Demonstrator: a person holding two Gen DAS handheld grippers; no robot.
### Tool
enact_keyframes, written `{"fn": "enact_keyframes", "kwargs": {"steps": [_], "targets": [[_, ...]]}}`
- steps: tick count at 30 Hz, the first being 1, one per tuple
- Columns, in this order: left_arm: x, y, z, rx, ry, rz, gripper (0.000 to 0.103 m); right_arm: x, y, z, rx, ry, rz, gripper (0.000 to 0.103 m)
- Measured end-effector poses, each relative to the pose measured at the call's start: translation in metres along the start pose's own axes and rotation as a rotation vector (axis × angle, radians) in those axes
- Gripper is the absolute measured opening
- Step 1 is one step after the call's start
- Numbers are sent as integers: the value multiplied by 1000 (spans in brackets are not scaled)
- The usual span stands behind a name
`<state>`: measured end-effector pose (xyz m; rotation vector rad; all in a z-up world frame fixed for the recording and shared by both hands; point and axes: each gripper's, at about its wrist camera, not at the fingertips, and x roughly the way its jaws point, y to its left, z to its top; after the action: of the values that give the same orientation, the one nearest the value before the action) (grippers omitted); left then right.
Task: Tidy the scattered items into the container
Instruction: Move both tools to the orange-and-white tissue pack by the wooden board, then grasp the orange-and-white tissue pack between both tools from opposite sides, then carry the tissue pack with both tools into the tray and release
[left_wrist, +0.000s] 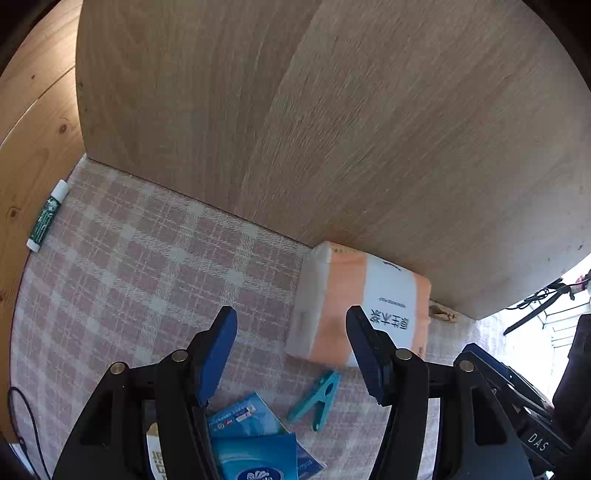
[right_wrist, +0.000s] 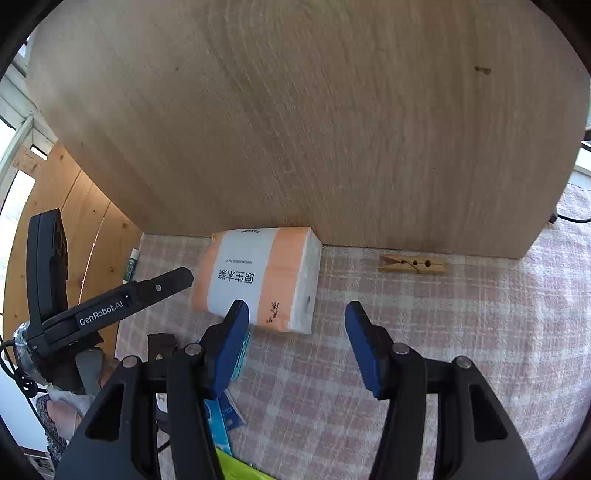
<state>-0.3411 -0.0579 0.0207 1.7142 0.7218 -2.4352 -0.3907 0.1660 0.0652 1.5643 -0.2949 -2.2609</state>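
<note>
Surface: a bench under a pink-and-white checked cloth; a tall wooden board stands upright along its far edge, pine panelling beyond on the left.
Room: bright window light at the outer edges of both views.
Left claw: fingers spread, nothing between them, above the cloth.
Right claw: fingers spread and empty; the left tool's body shows off to its left.
Tissue pack: orange and white, lying flat against the foot of the board; ahead and right of the left claw, ahead and left of the right claw, its near corner behind that claw's left finger.
Teal clothespin: on the cloth just below the gap of the left claw.
Blue tissue packets: under the left claw, cut off by the frame and partly hidden by its left finger.
Wooden clothespin: ahead and right of the right claw, beside the board.
Lip balm tube: far left of the left claw, at the cloth's edge.
Container: cannot tell which thing it is.
</note>
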Motion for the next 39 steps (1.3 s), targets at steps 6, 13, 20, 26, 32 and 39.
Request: {"fn": "enact_keyframes", "kwargs": {"steps": [6,13,20,26,32,39], "targets": [[11,3,7,-23,7,-69,60,33,1,10,14,34,-7,54],[20,-4,7,1,22,-106,58,56,-2,13,73,67,83,49],[15,-24,-8,75,3,-73,37,64,15,8,36,90,82,44],[7,-9,-26,70,29,-91,38,65,28,0,4,115,91,43],[-6,11,-53,27,21,-84,38,70,51,-14,-62,151,102,43],[-21,27,-78,-20,30,-83,37,69,70,-43,-155,207,97,43]]}}
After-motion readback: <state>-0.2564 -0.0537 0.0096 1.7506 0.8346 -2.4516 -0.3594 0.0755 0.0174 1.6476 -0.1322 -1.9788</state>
